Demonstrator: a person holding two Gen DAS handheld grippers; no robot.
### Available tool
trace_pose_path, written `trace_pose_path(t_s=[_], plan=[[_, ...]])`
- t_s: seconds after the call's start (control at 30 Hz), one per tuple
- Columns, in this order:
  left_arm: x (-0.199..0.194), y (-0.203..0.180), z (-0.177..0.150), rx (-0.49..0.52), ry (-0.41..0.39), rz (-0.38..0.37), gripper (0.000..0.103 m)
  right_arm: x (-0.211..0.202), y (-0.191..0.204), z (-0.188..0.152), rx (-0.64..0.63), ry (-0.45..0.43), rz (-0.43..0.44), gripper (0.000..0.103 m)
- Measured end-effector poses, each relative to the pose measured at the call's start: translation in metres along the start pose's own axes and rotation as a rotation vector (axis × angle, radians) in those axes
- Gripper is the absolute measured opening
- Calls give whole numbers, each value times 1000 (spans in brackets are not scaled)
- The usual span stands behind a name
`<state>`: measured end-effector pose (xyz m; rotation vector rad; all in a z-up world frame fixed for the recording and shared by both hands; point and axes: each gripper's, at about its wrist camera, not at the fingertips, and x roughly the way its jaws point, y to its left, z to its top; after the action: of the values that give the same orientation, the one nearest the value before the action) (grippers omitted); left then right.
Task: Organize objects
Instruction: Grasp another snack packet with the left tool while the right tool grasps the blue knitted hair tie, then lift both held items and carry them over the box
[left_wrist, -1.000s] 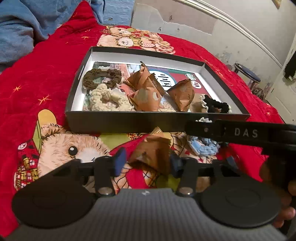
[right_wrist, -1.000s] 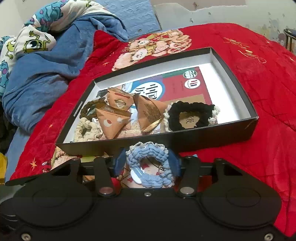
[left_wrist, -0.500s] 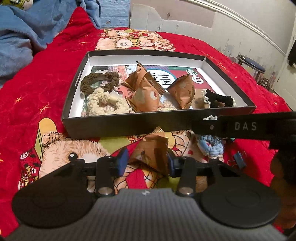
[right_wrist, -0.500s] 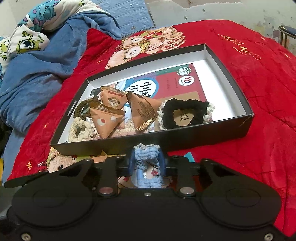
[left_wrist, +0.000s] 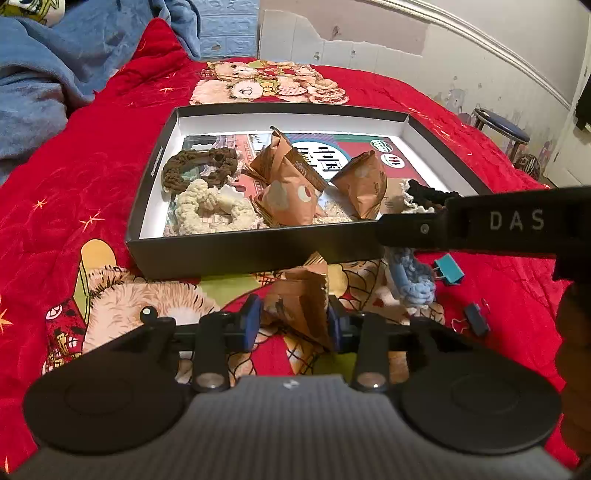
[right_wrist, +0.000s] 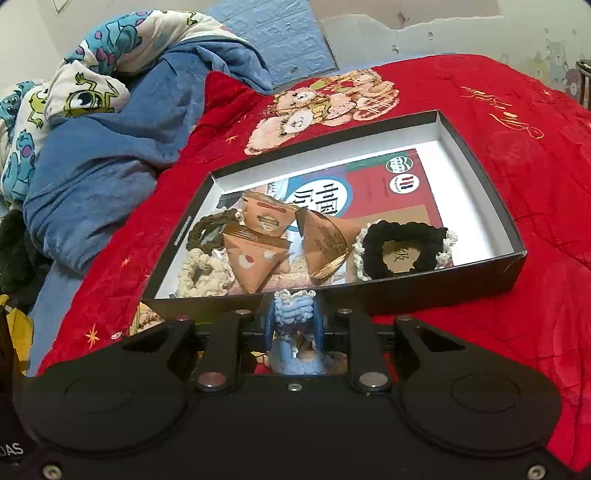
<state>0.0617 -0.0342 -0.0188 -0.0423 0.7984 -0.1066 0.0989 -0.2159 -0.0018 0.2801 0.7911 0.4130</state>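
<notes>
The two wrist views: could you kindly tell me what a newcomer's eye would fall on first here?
First the black box on the red quilt, holding brown paper packets and knitted rings. Then, in front of the box, each gripper works on something: the right gripper squeezes a blue knitted ring, its fingers closing, and the left gripper closes around a brown packet. Two binder clips lie to the right on the quilt.
</notes>
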Motion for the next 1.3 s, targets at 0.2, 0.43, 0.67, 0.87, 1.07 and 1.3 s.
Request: trace_pose_path(t_s=[0.2, 0.43, 0.67, 0.87, 1.07, 1.3], plan=[[-4, 2, 2, -6, -12, -15, 37, -6, -4, 4, 37, -20, 39, 20], [-20, 3, 8, -10, -64, -31, 36, -19, -7, 13, 73, -62, 84, 20], [-31, 1, 13, 7, -113, -21, 36, -38, -1, 26, 77, -124, 109, 20], [-48, 2, 26, 22, -192, -24, 36, -54, -1, 39, 87, -178, 126, 20], [-64, -4, 51, 42, -254, 7, 36, -73, -21, 65, 167, -231, 137, 20], [-81, -27, 95, 59, -369, -33, 36, -85, -38, 92, 208, -261, 146, 20]])
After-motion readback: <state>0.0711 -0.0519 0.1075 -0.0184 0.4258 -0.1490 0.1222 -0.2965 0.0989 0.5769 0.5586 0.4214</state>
